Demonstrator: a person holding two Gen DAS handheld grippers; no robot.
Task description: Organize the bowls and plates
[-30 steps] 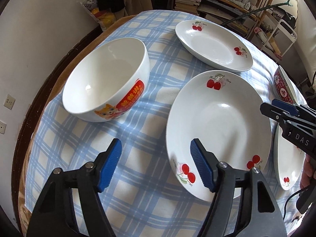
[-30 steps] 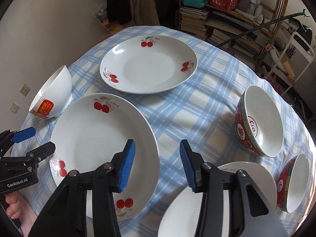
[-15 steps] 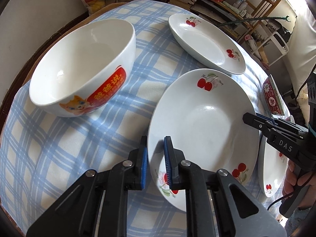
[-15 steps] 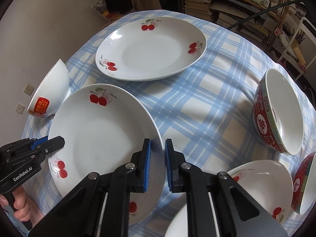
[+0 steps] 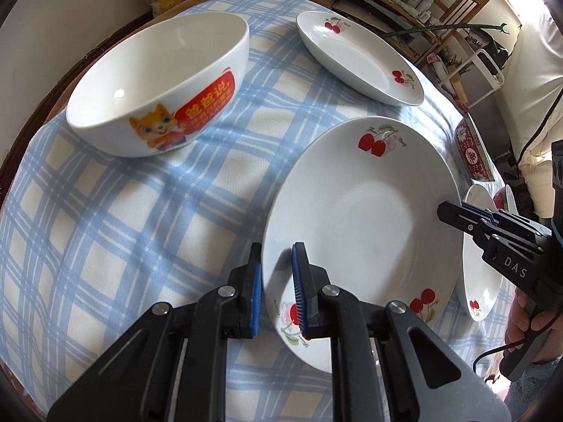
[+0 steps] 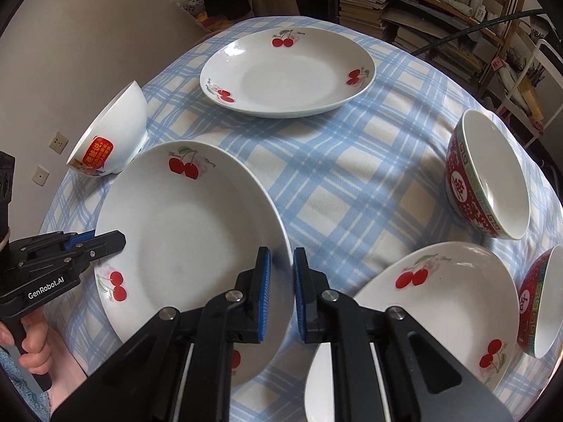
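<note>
You have both grippers on the same cherry plate [image 5: 362, 232], the near one on the blue-checked tablecloth [image 5: 116, 211]. Your left gripper [image 5: 276, 281] has its jaws drawn narrow across the plate's left rim, one blue pad outside and one inside; they have just been closing, with the rim between them. Your right gripper [image 6: 281, 281] does the same on the right rim, jaws narrow and likewise just closed in on it (in the left wrist view it reaches in from the right, a hand [image 5: 527, 320] on its grip). Both look clamped on the rim.

To the far left of that plate stands the white bowl [image 5: 158, 81] with a cartoon cat and a red label, upright and apart from the plate. A second cherry plate [image 6: 286, 74] lies at the far side of the table, well apart from the held one. On the right, a red patterned bowl [image 6: 489, 179] sits upright, and near it a third cherry plate [image 6: 432, 302] lies just right of your right gripper. Another red bowl [image 6: 538, 302] is at the right edge, beside that plate. Cluttered shelves [image 6: 422, 10] stand beyond the table.
</note>
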